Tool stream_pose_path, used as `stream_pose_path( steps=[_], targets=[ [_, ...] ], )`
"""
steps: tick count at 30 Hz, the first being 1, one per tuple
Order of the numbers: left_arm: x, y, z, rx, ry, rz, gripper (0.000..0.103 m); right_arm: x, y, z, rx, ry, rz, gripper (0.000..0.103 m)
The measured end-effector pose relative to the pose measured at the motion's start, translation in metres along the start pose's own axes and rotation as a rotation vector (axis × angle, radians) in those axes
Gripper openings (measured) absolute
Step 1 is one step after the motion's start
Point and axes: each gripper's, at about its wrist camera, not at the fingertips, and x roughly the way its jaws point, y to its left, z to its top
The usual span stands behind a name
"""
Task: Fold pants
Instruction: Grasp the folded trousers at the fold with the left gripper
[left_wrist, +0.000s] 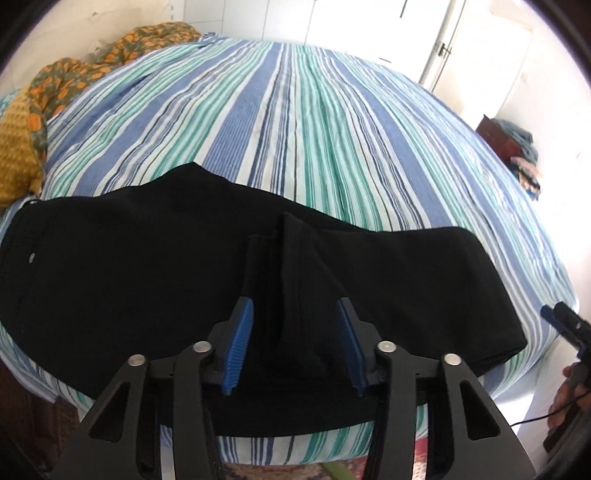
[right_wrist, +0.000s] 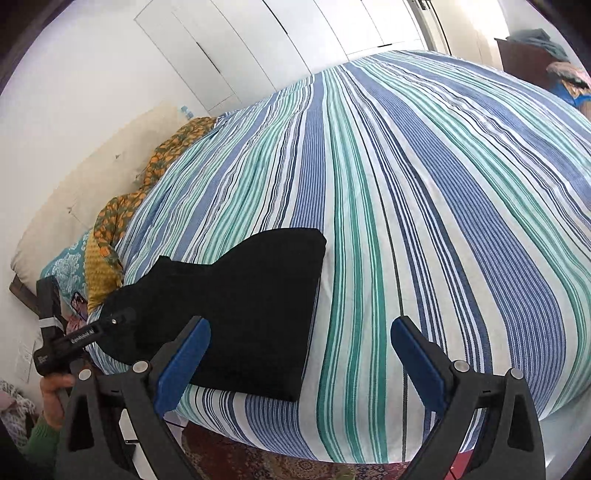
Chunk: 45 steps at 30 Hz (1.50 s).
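Note:
Black pants (left_wrist: 129, 277) lie folded across the near edge of the striped bed (left_wrist: 314, 110). My left gripper (left_wrist: 293, 306) is shut on a raised ridge of the black fabric, which fills the gap between its blue pads (left_wrist: 240, 343). In the right wrist view the pants (right_wrist: 251, 295) form a dark block with a straight right edge. My right gripper (right_wrist: 300, 325) stands open over the bed's near edge, its left finger over the pants' right end, with nothing gripped. The left gripper (right_wrist: 123, 315) shows at the far left, held by a hand in a green sleeve.
An orange patterned cloth (left_wrist: 110, 55) and a yellow knitted pillow (left_wrist: 18, 158) lie along the bed's left side. White wardrobe doors (right_wrist: 258, 44) stand behind the bed. A dark chest with clothes (left_wrist: 513, 144) stands at the right. A patterned rug (right_wrist: 240, 458) covers the floor below.

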Motion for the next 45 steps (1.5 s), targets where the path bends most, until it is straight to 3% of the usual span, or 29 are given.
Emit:
stream_pose_path(
  steps=[2, 8, 10, 12, 14, 16, 17, 18, 22, 24, 27, 30, 32, 34, 39, 42, 45],
  targets=[
    [0.013, -0.005, 0.000, 0.020, 0.037, 0.040, 0.003, 0.001, -0.005, 0.004, -0.008, -0.004, 0.005, 0.098],
    [-0.019, 0.015, -0.006, -0.047, -0.021, 0.087, 0.002, 0.010, 0.004, 0.004, -0.023, -0.006, 0.006, 0.098],
    [-0.007, 0.025, -0.009, -0.046, 0.026, 0.098, 0.002, 0.009, 0.005, 0.002, -0.047, -0.005, -0.018, 0.099],
    [0.006, 0.025, -0.013, -0.032, 0.071, 0.103, 0.005, 0.018, 0.009, -0.002, -0.087, 0.045, -0.045, 0.100],
    [0.001, 0.018, -0.012, -0.014, 0.060, 0.120, 0.010, 0.031, 0.016, -0.010, -0.130, 0.115, -0.049, 0.100],
    [-0.008, 0.018, -0.010, -0.031, 0.026, 0.120, 0.030, 0.039, 0.026, -0.018, -0.184, 0.163, -0.046, 0.100],
    [-0.012, 0.016, -0.008, -0.042, 0.011, 0.125, 0.051, 0.041, 0.032, -0.021, -0.216, 0.178, -0.048, 0.100],
    [-0.015, 0.016, -0.007, -0.055, -0.006, 0.134, 0.061, 0.043, 0.037, -0.024, -0.248, 0.190, -0.058, 0.100],
    [0.003, 0.021, -0.001, -0.053, 0.028, 0.171, 0.061, 0.054, 0.047, -0.034, -0.341, 0.222, -0.149, 0.100],
    [0.021, 0.023, -0.004, -0.031, 0.076, 0.200, 0.047, 0.060, 0.047, -0.037, -0.378, 0.217, -0.241, 0.100],
    [0.030, 0.025, -0.011, -0.029, 0.095, 0.200, 0.047, 0.069, 0.037, -0.041, -0.423, 0.235, -0.395, 0.102],
    [0.027, 0.026, -0.013, -0.029, 0.087, 0.200, 0.047, 0.064, 0.030, -0.043, -0.403, 0.270, -0.405, 0.102],
    [0.027, 0.026, -0.014, -0.030, 0.088, 0.198, 0.047, 0.053, 0.030, -0.040, -0.389, 0.276, -0.331, 0.102],
    [0.026, 0.026, -0.014, -0.029, 0.089, 0.196, 0.047, 0.033, 0.036, -0.030, -0.367, 0.221, -0.217, 0.102],
    [0.026, 0.030, -0.014, -0.043, 0.081, 0.184, 0.047, 0.008, 0.078, 0.010, -0.386, 0.086, 0.134, 0.102],
    [0.026, 0.031, -0.015, -0.053, 0.076, 0.175, 0.047, 0.031, 0.095, 0.029, -0.337, 0.105, 0.324, 0.102],
    [0.026, 0.034, -0.017, -0.062, 0.071, 0.163, 0.047, 0.074, 0.094, 0.024, -0.272, 0.205, 0.351, 0.102]
  ],
)
